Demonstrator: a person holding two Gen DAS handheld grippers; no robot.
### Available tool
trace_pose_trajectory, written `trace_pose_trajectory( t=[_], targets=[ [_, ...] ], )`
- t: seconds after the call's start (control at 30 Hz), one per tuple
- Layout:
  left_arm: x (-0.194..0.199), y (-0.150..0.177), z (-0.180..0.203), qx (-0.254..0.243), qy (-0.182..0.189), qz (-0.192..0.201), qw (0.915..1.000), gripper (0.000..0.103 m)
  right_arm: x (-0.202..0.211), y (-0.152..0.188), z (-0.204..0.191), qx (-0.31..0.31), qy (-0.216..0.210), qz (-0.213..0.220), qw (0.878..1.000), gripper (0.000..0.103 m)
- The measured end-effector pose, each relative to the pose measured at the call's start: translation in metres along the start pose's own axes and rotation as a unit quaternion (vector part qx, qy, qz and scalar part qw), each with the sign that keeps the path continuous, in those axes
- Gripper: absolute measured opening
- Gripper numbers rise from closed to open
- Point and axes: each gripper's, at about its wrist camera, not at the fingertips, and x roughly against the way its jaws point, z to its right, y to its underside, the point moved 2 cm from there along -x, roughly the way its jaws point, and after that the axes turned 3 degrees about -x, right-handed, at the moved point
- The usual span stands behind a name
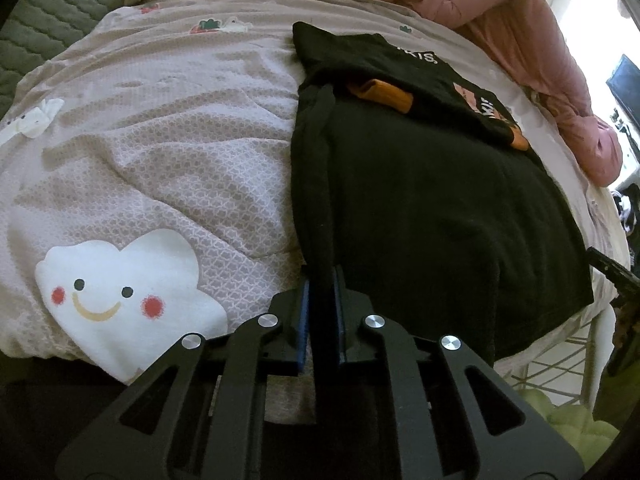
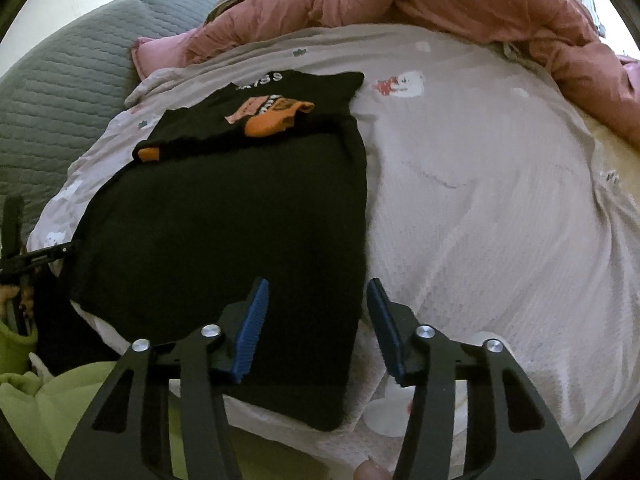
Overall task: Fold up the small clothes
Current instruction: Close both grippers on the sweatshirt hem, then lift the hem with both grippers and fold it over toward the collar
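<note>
While the black T-shirt [image 1: 432, 184] is lying spread on the bed's pale patterned blanket [image 1: 168, 152], the left tongs [image 1: 320, 320] are pinching its near left edge, their blue pads pressed together on a raised fold of the dark cloth. From the left wrist view, that fold is running away from the tongs along the shirt's left side toward the far end, where the shirt is doubled over and showing white lettering and an orange print [image 1: 384, 96]. A white smiling cloud [image 1: 124, 292] printed on the blanket is sitting just left of the tongs.

In the right wrist view, the right tongs [image 2: 318, 328] are standing spread, holding nothing, with the near right corner of the T-shirt [image 2: 224, 232] lying between and beneath the two blue pads [image 2: 250, 332]. Whether the pads are touching the cloth cannot be told. The shirt is occupying the left half of the blanket [image 2: 500, 208] here, its folded printed part [image 2: 272, 116] at the far end. A pink quilt [image 2: 460, 0] is bunched along the far edge of the bed, a grey quilted cover [image 2: 64, 80] is lying at far left, and a green fabric [image 2: 44, 396] is showing at near left below the bed.
</note>
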Motion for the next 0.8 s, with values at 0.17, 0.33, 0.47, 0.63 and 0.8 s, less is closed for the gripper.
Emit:
trace_pose_trajectory(
  t=[0.17, 0.33, 0.47, 0.63, 0.8],
  targets=[
    [-0.001, 0.0, -0.001, -0.001, -0.003, -0.003, 1.0, 0.005, -0.008, 0.005, 0.005, -0.011, -0.011, -0.013, 1.0, 0.04],
    [-0.004, 0.0, -0.002, 0.0, -0.004, -0.009, 1.0, 0.007, -0.015, 0.013, 0.011, -0.025, -0.026, -0.023, 0.999, 0.04],
    [-0.006, 0.0, -0.002, 0.0, -0.004, -0.011, 0.9999, 0.008, -0.014, 0.012, 0.009, -0.016, -0.036, -0.022, 0.999, 0.03],
    [-0.005, 0.001, 0.0, -0.001, 0.0, -0.004, 1.0, 0.003, -0.004, 0.005, 0.003, -0.003, -0.052, -0.01, 0.999, 0.009],
    [0.013, -0.004, 0.002, 0.002, 0.009, 0.021, 0.9997, 0.002, 0.015, -0.008, 0.004, -0.003, -0.068, 0.025, 0.997, 0.008]
  ],
)
